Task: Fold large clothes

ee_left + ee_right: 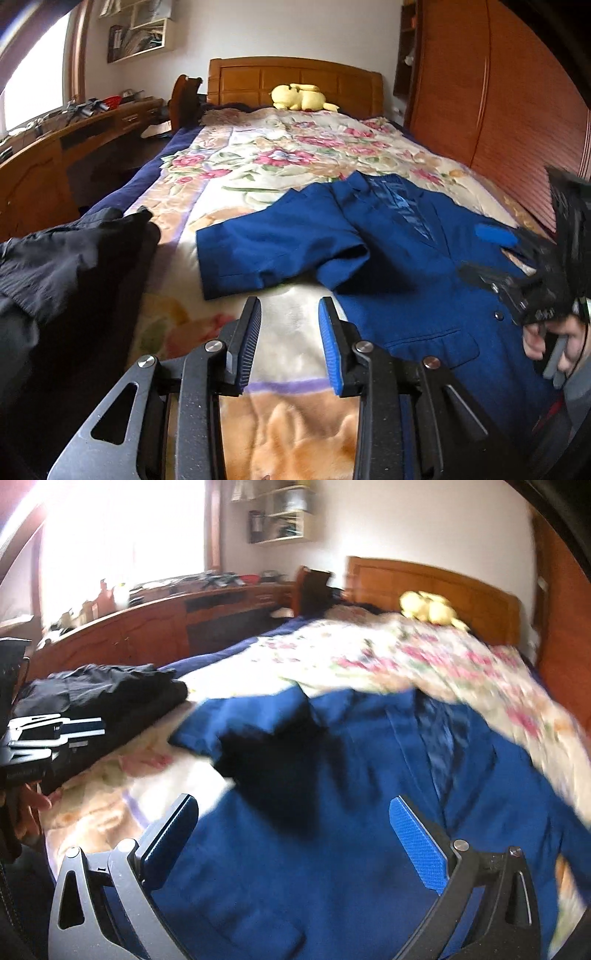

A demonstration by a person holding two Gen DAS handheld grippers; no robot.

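On the floral bed (258,177) lies the blue jacket (388,251), spread flat, collar toward the headboard. Both grippers, left gripper (290,328) and right gripper (295,834), have fingers apart, holding nothing. The cloth looks soft, fairly heavy; pinching sleeve cuff or hem seems best.

Wooden headboard (295,79), wardrobe (498,103), desk (74,140) beneath bright window (122,528).

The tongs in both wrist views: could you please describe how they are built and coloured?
Both are alike: the left tongs and right tongs have dark grey metal linkage arms with triangular cut-outs and round silver pivot bolts. Each finger is a flat black bar faced with a ribbed blue pad. In the left wrist view, the right tongs' black body is blurred, with a bare hand gripping it.
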